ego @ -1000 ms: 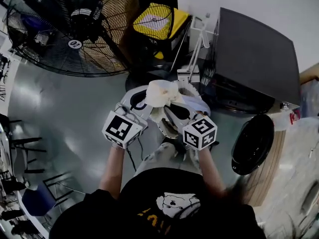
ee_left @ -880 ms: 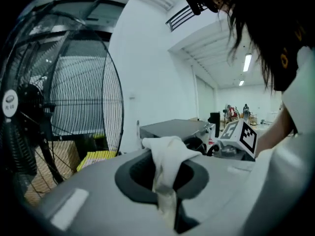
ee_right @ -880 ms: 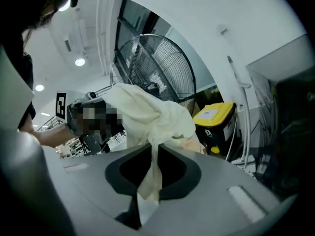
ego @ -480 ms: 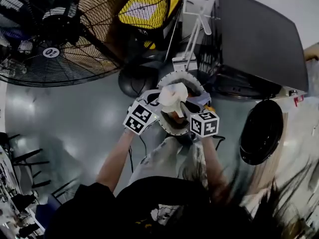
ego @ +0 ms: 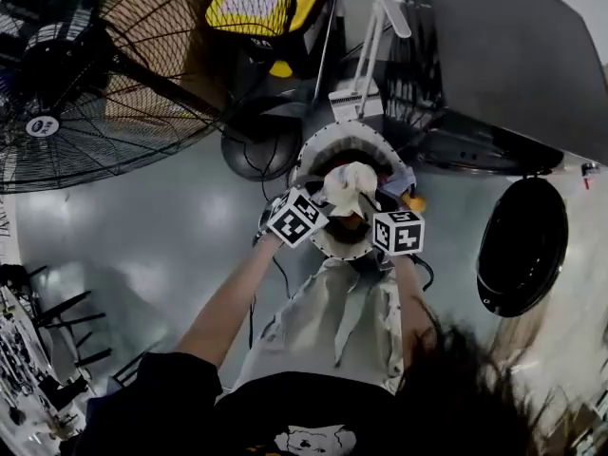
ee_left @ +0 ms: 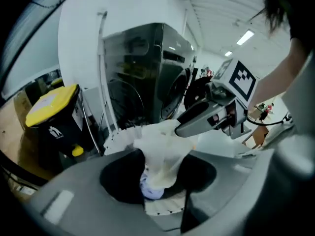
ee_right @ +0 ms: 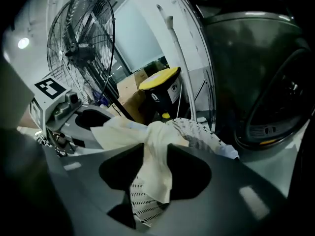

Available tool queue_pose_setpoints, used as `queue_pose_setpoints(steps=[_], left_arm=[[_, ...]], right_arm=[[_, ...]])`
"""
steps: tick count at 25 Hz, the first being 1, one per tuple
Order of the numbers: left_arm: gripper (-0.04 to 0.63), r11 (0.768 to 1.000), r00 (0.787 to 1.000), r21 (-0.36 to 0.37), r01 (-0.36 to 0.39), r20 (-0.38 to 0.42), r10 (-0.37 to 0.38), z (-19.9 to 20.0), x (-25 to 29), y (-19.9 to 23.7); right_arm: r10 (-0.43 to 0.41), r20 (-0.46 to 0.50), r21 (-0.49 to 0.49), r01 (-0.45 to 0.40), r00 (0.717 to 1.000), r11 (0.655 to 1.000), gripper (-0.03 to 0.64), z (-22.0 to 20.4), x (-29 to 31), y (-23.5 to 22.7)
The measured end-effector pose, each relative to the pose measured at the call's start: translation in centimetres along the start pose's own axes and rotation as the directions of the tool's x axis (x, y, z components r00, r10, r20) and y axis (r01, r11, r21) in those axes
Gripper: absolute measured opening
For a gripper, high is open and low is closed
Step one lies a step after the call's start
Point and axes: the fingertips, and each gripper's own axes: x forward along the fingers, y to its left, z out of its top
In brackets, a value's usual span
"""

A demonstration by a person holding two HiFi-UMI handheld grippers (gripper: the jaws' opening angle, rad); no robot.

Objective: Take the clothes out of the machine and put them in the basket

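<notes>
Position: both grippers are held over a white perforated basket (ego: 323, 145) on the grey floor. It stands beside a dark washing machine (ego: 513, 55) whose round door (ego: 522, 245) hangs open. Left gripper (ego: 326, 200) and right gripper (ego: 372, 205) face each other across the basket. One cream cloth (ego: 350, 183) is bunched between them, above the opening.

Left gripper view: the fingers are closed on the cloth, which hangs down through the gap between them. Below it, over the basket, a pale lavender garment (ee_left: 150, 190) shows; the head view hides this under the cloth. The right gripper's tip meets the same cloth from the far side.

Right gripper view: the fingers are likewise pinched shut on the cloth, with a tail of it hanging in front of the basket's mesh wall. The left gripper sits at the cloth's other end.

Surroundings: a large floor fan (ego: 85, 74) appears in the head and right gripper views but not in the left gripper view. A yellow-lidded bin (ego: 256, 3) beyond the basket appears in all three.
</notes>
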Motion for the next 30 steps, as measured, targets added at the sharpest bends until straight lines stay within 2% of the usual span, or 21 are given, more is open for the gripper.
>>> queue_pose_setpoints(steps=[1, 2, 4, 8, 18, 21, 25, 30], left_arm=[[0.183, 1.000, 0.999, -0.004, 0.018, -0.034, -0.018, -1.0, 0.9, -0.3], [0.213, 0.999, 0.998, -0.009, 0.031, -0.061, -0.031, -2.0, 1.6, -0.5], [0.233, 0.999, 0.996, -0.021, 0.043, -0.081, -0.045, -3.2, 2.3, -0.9], [0.235, 0.998, 0.998, -0.039, 0.040, -0.055, -0.042, -3.3, 1.7, -1.3], [0.230, 0.995, 0.996, -0.098, 0.011, 0.087, -0.002, 1.0, -2.6, -2.2], [0.216, 0.996, 0.988, -0.090, 0.028, 0.152, -0.014, 2.8, -4.9, -3.5], [0.201, 0.997, 0.979, -0.065, 0.049, 0.199, -0.035, 4.2, -8.6, -5.5], [0.189, 0.994, 0.964, -0.082, 0.077, 0.261, -0.053, 4.9, -12.6, -8.2]], right_arm=[[0.005, -0.010, 0.004, -0.005, 1.000, 1.000, 0.221, -0.6, 0.6, -0.2], [0.009, -0.018, 0.008, -0.008, 1.000, 1.000, 0.267, -1.1, 1.1, -0.3], [0.008, -0.023, 0.016, -0.008, 1.000, 1.000, 0.281, -1.7, 1.8, -0.5], [0.016, -0.005, 0.040, -0.016, 1.000, 0.999, 0.290, -1.9, 1.6, -0.2], [0.016, 0.136, 0.066, -0.025, 0.991, 0.997, 0.200, 2.8, -4.0, 1.8], [0.013, 0.166, 0.063, -0.023, 0.986, 0.998, 0.162, 4.1, -7.0, 3.3], [0.008, 0.188, 0.046, -0.017, 0.982, 0.999, 0.139, 4.9, -10.8, 5.8], [-0.021, 0.230, 0.041, 0.012, 0.973, 0.999, 0.122, 5.4, -16.2, 8.1]])
